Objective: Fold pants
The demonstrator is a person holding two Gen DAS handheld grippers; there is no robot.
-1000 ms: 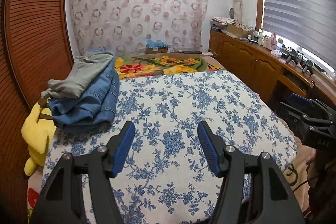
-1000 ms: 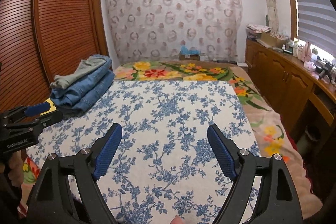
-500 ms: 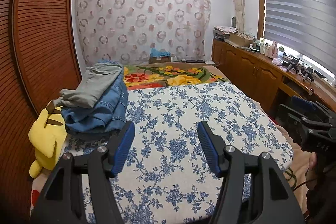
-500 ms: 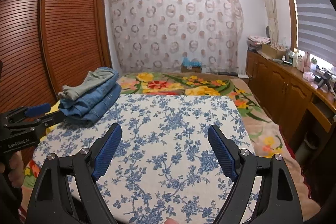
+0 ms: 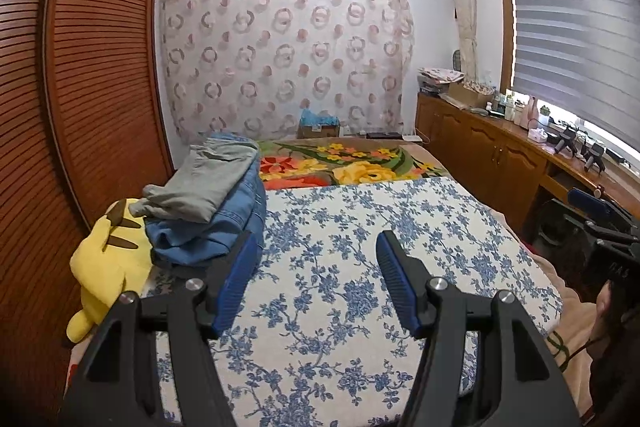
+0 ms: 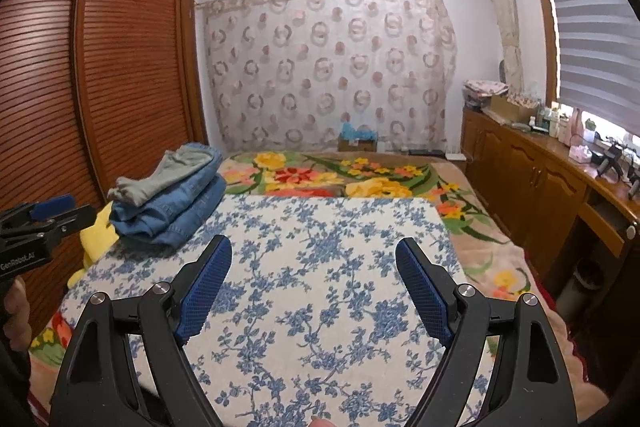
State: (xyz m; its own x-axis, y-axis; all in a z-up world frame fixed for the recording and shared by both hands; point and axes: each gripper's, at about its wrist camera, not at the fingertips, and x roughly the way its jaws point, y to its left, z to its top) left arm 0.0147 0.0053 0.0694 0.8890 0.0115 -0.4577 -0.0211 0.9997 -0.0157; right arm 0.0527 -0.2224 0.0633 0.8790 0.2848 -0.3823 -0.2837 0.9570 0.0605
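Observation:
A pile of folded pants sits at the bed's left side: grey pants (image 5: 204, 183) on top of blue jeans (image 5: 224, 227). The grey pants (image 6: 160, 175) and the jeans (image 6: 176, 211) also show in the right wrist view. My left gripper (image 5: 316, 255) is open and empty, held above the blue-flowered sheet (image 5: 360, 267), right of the pile. My right gripper (image 6: 314, 263) is open and empty above the same sheet (image 6: 320, 267). Each gripper shows at the edge of the other's view: the right one (image 5: 600, 227), the left one (image 6: 44, 219).
A yellow plush toy (image 5: 104, 259) lies left of the pile by the wooden wardrobe (image 5: 80, 87). A floral blanket (image 5: 344, 167) covers the far bed. A wooden cabinet (image 5: 500, 155) with small items runs along the right wall under the window.
Both grippers have risen and pulled back from the bed, so the views tilt up and show more wall and ceiling. Both stay open and empty.

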